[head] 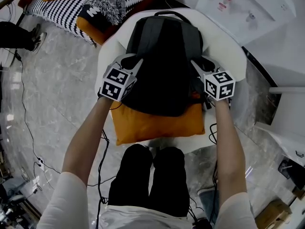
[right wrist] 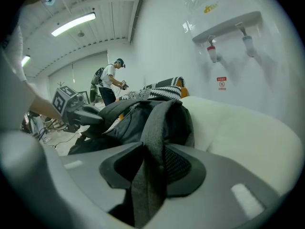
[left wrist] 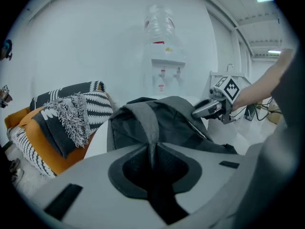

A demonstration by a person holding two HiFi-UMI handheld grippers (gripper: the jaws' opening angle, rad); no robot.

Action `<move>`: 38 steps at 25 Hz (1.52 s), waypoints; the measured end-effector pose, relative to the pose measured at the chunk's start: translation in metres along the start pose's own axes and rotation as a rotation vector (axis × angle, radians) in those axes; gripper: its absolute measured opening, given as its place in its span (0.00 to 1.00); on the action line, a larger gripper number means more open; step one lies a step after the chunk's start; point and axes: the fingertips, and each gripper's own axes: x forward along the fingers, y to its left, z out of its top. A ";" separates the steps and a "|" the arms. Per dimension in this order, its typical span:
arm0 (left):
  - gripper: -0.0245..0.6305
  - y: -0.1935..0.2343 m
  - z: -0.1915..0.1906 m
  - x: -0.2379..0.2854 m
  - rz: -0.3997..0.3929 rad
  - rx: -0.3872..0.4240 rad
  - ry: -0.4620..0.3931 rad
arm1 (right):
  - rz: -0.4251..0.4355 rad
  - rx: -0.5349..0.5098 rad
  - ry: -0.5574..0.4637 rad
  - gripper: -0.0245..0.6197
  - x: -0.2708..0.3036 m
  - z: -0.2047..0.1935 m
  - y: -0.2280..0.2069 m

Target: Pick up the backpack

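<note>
Pale marbled stone floor (head: 57, 99), with thin black cables (head: 23, 109) trailing across it at the left of the head view. On it stands a white, rounded, upholstered armchair (head: 228, 46).

A dark grey and black fabric backpack (head: 164, 56) lies on the chair seat. Its top carry loop is toward the chair back, and its lower end rests on a flat orange fabric cushion (head: 157, 124) at the seat's front edge.

Beyond the chair, upper left, is a black-and-white striped throw (head: 59, 11) with orange cushions. Against the white wall behind is a white water dispenser (left wrist: 164, 56) with a clear bottle on top.

The person stands at the chair front, legs in black trousers (head: 152, 175) just short of the cushion. Both bare forearms reach forward and down, roughly parallel, one on each side of the pack: left forearm (head: 88, 133), right forearm (head: 229, 144). Both tools are tilted moderately downward, their marker cubes facing up.

Left gripper (head: 132, 64) is at the pack's left shoulder. In its own view the left gripper (left wrist: 152, 162) stands narrow, pads pinched on the left grey shoulder strap (left wrist: 148, 124), which runs thin and upright through the gap.

Right gripper (head: 200, 66) is at the pack's right shoulder. In its own view the right gripper (right wrist: 150, 170) is somewhat wider and clamps the right grey shoulder strap (right wrist: 156, 130), a broader padded band running down through the gap.

The pack is not lifted and sits on the cushion.
</note>
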 end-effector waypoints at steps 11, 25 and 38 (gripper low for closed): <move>0.10 -0.015 0.049 -0.038 -0.071 -0.051 -0.014 | 0.111 0.084 -0.025 0.14 -0.030 0.038 0.045; 0.09 -0.033 0.107 -0.084 -0.086 -0.099 -0.028 | 0.134 0.146 -0.067 0.09 -0.076 0.099 0.069; 0.08 -0.053 0.147 -0.137 -0.088 -0.168 -0.048 | 0.154 0.210 -0.105 0.09 -0.124 0.147 0.095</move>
